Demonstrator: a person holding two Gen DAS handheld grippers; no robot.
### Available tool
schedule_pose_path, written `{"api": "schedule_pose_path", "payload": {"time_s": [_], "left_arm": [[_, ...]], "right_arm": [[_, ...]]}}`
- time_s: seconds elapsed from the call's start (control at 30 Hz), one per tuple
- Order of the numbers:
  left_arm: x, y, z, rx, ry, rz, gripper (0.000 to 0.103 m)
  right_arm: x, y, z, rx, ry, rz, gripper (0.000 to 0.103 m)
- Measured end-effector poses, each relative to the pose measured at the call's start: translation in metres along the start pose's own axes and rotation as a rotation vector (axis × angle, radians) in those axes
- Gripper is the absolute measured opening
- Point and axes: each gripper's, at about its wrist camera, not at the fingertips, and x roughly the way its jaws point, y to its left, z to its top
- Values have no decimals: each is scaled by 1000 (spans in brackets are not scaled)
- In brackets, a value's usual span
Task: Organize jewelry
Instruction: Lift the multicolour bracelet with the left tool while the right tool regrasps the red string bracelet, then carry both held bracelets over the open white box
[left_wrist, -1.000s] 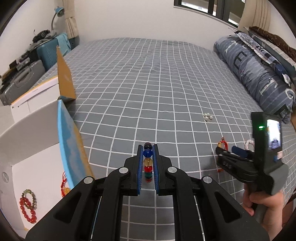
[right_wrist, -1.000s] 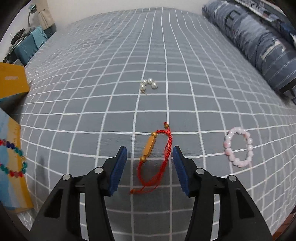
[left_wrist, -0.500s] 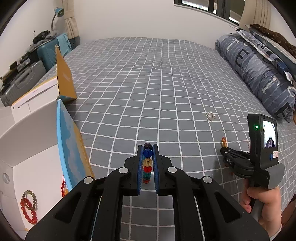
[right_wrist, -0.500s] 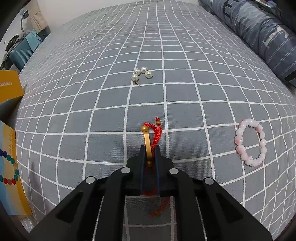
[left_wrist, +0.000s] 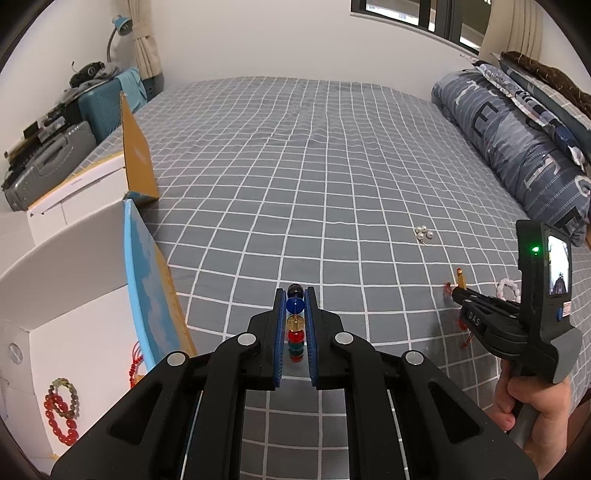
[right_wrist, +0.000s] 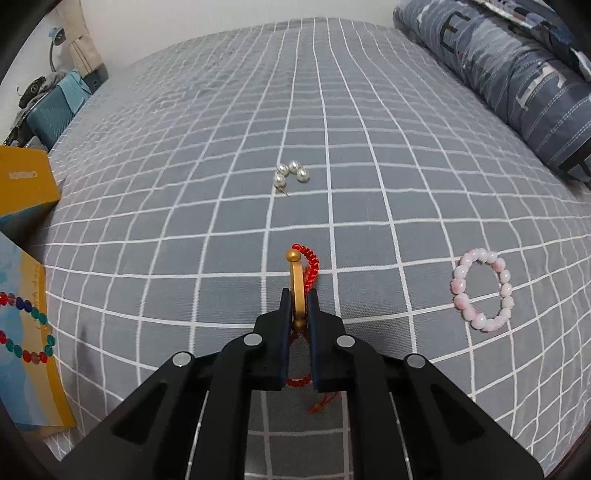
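My left gripper (left_wrist: 295, 295) is shut on a bracelet of multicoloured beads (left_wrist: 295, 321), held above the grey checked bed; part of its loop shows at the left edge in the right wrist view (right_wrist: 26, 332). My right gripper (right_wrist: 298, 295) is shut on the gold tube of a red cord bracelet (right_wrist: 312, 264), whose tail hangs under the fingers. The left wrist view shows this gripper (left_wrist: 458, 291) at the right, held by a hand (left_wrist: 532, 402). A cluster of pearls (right_wrist: 291, 172) lies further up the bed. A pink bead bracelet (right_wrist: 482, 293) lies to the right.
An open white box (left_wrist: 74, 295) at the left holds red bead bracelets (left_wrist: 61, 417); its blue lid (left_wrist: 147, 295) stands upright. An orange-lidded box (left_wrist: 138, 162) sits behind it. Suitcases (left_wrist: 48, 166) line the left wall. A rolled duvet (left_wrist: 517, 147) runs along the right.
The right gripper's fingers closed on the red cord bracelet, which lay between them a second ago. The left gripper and its beads have stayed put.
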Motion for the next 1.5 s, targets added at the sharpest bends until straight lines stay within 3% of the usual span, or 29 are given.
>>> {"api": "schedule_pose_path", "payload": {"time_s": [0.37, 0.87, 1.17, 1.5], "left_arm": [[-28, 7, -1, -2, -43, 4, 9], [-98, 52, -1, -69, -125, 59, 9], [-125, 89, -10, -110, -156, 101, 9], [-139, 145, -26, -183, -158, 175, 9]], "right_arm": [[-42, 14, -1, -37, -85, 0, 7], [-123, 59, -2, -94, -202, 40, 7], [-159, 114, -11, -162, -250, 100, 7], [-181, 202, -30, -267, -280, 208, 7]]}}
